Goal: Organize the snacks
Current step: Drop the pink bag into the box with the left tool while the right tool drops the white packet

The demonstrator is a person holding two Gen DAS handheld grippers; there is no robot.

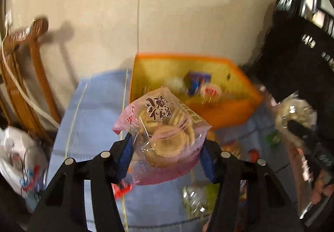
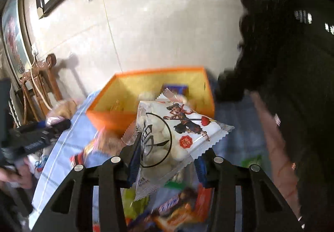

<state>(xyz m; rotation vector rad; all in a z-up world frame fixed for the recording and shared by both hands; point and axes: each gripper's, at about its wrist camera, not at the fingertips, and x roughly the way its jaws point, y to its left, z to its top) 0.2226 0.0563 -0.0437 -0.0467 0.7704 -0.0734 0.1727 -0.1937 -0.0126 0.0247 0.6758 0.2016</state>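
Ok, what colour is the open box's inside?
Yellow inside, orange outside: the open cardboard box, best in the right wrist view.

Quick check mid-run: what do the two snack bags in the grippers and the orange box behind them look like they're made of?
Cracker bag: thin glossy plastic film, clear with pink tint; the round crackers show through.
White snack bag: shiny plastic wrapper, partly clear, with zigzag-cut sealed edges and glare.
Orange box: probably matte cardboard, judging by its straight thin walls and flat yellow inside; blur leaves plastic possible.
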